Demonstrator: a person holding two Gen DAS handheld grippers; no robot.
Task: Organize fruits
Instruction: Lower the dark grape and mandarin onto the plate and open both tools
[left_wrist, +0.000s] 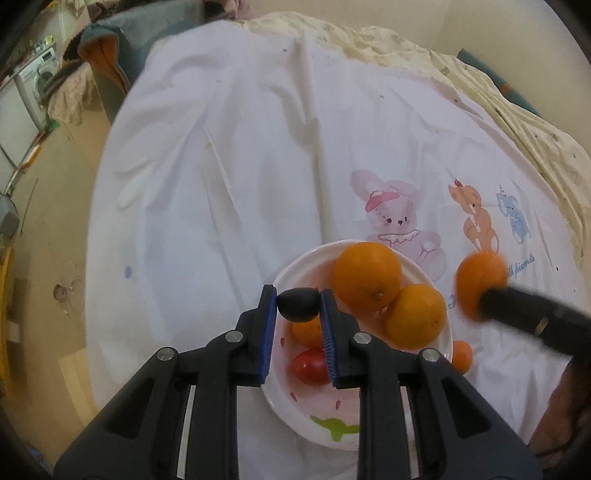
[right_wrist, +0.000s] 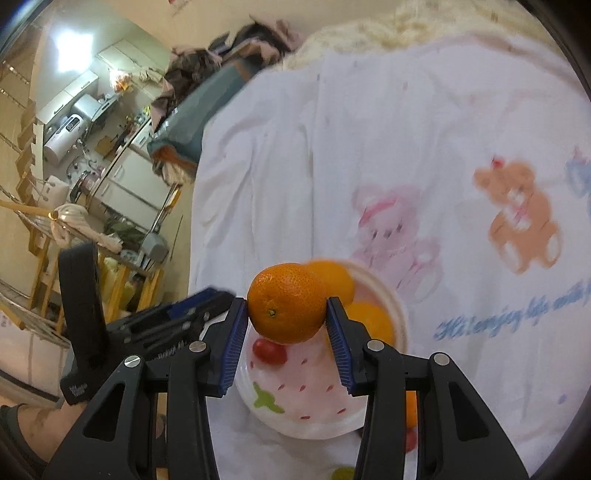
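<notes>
My left gripper (left_wrist: 298, 295) is shut on a small dark fruit (left_wrist: 297, 305), held above the left part of a white strawberry-print plate (left_wrist: 317, 402). On the plate lie two big oranges (left_wrist: 367, 275) (left_wrist: 415, 317), a small orange fruit (left_wrist: 306, 331) and a red tomato (left_wrist: 310, 365). My right gripper (right_wrist: 287, 302) is shut on a mandarin (right_wrist: 286, 302) over the same plate (right_wrist: 314, 387); below it lie the tomato (right_wrist: 269, 350) and the oranges (right_wrist: 373, 317). In the left wrist view the mandarin (left_wrist: 480, 284) is blurred, to the right of the plate.
A white cloth (left_wrist: 258, 166) with cartoon animals covers the surface. A small orange fruit (left_wrist: 461, 356) lies on the cloth just right of the plate. The cloth's edge drops to the floor (left_wrist: 55, 221) on the left. A person's arm (right_wrist: 40, 424) shows at bottom left.
</notes>
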